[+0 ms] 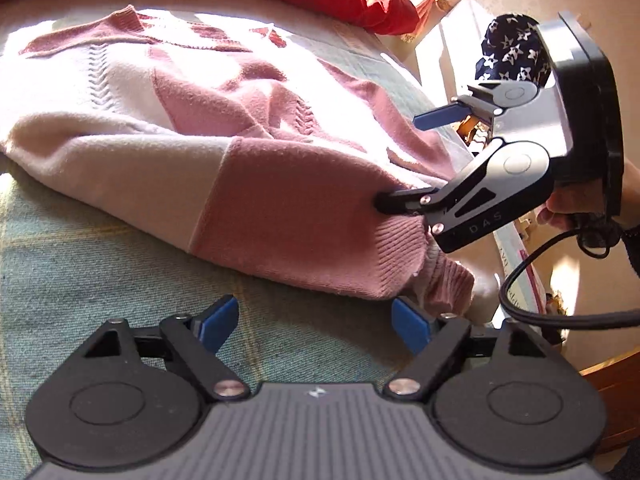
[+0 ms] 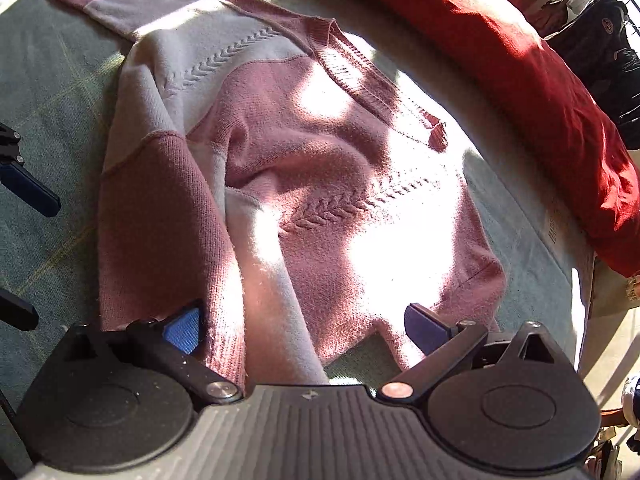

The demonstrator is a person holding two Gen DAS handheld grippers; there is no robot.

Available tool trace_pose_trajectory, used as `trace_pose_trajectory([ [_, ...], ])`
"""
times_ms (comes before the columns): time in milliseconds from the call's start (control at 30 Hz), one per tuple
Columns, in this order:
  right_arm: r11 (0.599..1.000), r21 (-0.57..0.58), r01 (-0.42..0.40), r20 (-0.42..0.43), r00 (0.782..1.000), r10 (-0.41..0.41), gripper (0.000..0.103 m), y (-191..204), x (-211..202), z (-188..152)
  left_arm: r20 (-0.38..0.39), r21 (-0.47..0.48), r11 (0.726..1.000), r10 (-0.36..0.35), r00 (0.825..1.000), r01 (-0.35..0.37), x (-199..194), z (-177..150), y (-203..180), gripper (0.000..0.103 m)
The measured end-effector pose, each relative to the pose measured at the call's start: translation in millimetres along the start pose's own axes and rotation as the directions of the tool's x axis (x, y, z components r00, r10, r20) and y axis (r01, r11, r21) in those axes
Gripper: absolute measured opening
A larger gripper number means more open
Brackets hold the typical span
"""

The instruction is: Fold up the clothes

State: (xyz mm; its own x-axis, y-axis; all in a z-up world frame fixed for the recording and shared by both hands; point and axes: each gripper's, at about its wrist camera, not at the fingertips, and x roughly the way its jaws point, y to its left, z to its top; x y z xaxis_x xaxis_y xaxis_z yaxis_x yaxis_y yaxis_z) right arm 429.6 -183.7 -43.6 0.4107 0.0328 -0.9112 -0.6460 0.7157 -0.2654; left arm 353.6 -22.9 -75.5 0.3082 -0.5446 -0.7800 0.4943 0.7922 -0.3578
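Sleeve-folding looked underway — both grippers, left point(image 1: 316, 322) and right point(image 2: 304, 326), gaped over the pink sweater point(image 2: 304, 168), hem ungrasped.

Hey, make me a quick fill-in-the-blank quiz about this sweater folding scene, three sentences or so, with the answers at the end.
1. The pink and cream sweater lies on a pale ____ plaid cover.
2. Both the left gripper and the right gripper have their jaws ____.
3. The fingertip pads on the grippers are coloured ____.
4. Behind the sweater lies a bright ____ blanket.

Answers: green; open; blue; red
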Motion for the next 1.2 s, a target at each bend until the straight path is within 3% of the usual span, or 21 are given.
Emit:
trace_pose_trajectory([
  [67, 1.0, 0.009, -0.024, 0.008, 1.0, 0.023, 0.103, -5.1, -0.1, -2.2, -0.01, 0.173, 0.983, 0.067, 0.998, -0.064, 11.9, 1.1, -21.8, 0.069],
  [100, 0.999, 0.015, -0.035, 0.011, 0.999, 0.035, 0.103, -7.9, 0.4, -3.1, -0.004, 0.267, 0.959, 0.104, 0.995, -0.099, 15.8, -1.2, -32.5, 0.069],
  [167, 0.998, 0.031, -0.059, 0.015, 0.998, 0.059, 0.103, -13.1, 2.2, -4.0, 0.037, 0.463, 0.869, 0.177, 0.983, -0.174, 19.2, -11.8, -53.2, 0.069],
  [233, 0.995, 0.047, -0.086, 0.022, 0.996, 0.085, 0.103, -16.4, 2.8, -4.8, 0.101, 0.616, 0.752, 0.221, 0.97, -0.236, 22.6, -21.9, -69.4, 0.068],
  [367, 0.988, 0.069, -0.138, 0.033, 0.99, 0.136, 0.103, -18.5, 1.0, -8.2, 0.2, 0.788, 0.544, 0.219, 0.955, -0.289, 35.8, -33.6, -86.9, 0.068],
  [433, 0.981, 0.087, -0.171, 0.038, 0.985, 0.169, 0.103, -19.0, -2.9, -11.2, 0.228, 0.828, 0.472, 0.209, 0.951, -0.303, 42.1, -35.9, -90.4, 0.068],
  [500, 0.976, 0.103, -0.193, 0.049, 0.981, 0.189, 0.103, -21.0, -10.1, -15.6, 0.249, 0.853, 0.419, 0.2, 0.948, -0.312, 44.7, -36.5, -92.8, 0.067],
  [567, 0.97, 0.118, -0.214, 0.06, 0.976, 0.208, 0.103, -23.2, -17.8, -20.2, 0.257, 0.863, 0.394, 0.197, 0.946, -0.316, 43.2, -35.8, -92.3, 0.066],
  [700, 0.944, 0.199, -0.262, 0.089, 0.965, 0.249, 0.103, -34.5, -31.4, -33.4, 0.272, 0.879, 0.346, 0.202, 0.941, -0.328, 36.6, -37.6, -86.6, 0.046],
  [800, 0.925, 0.268, -0.271, 0.099, 0.962, 0.253, 0.103, -43.1, -34.7, -44.4, 0.264, 0.91, 0.274, 0.196, 0.945, -0.311, 36.9, -42.6, -84.9, 0.04],
  [867, 0.913, 0.305, -0.271, 0.103, 0.962, 0.251, 0.103, -47.7, -34.2, -50.2, 0.247, 0.932, 0.226, 0.176, 0.953, -0.284, 39.4, -46.1, -86.9, 0.025],
  [933, 0.905, 0.33, -0.269, 0.104, 0.963, 0.249, 0.103, -50.8, -34.2, -55.4, 0.229, 0.945, 0.203, 0.153, 0.961, -0.258, 40.0, -47.3, -89.9, 0.01],
  [1067, 0.904, 0.338, -0.261, 0.096, 0.965, 0.243, 0.103, -51.9, -36.2, -63.6, 0.216, 0.943, 0.225, 0.142, 0.966, -0.244, 27.1, -46.0, -89.8, 0.005],
  [1200, 0.903, 0.347, -0.253, 0.089, 0.968, 0.236, 0.103, -53.1, -38.3, -71.9, 0.221, 0.917, 0.298, 0.172, 0.96, -0.265, 3.1, -29.7, -85.0, 0.004],
])
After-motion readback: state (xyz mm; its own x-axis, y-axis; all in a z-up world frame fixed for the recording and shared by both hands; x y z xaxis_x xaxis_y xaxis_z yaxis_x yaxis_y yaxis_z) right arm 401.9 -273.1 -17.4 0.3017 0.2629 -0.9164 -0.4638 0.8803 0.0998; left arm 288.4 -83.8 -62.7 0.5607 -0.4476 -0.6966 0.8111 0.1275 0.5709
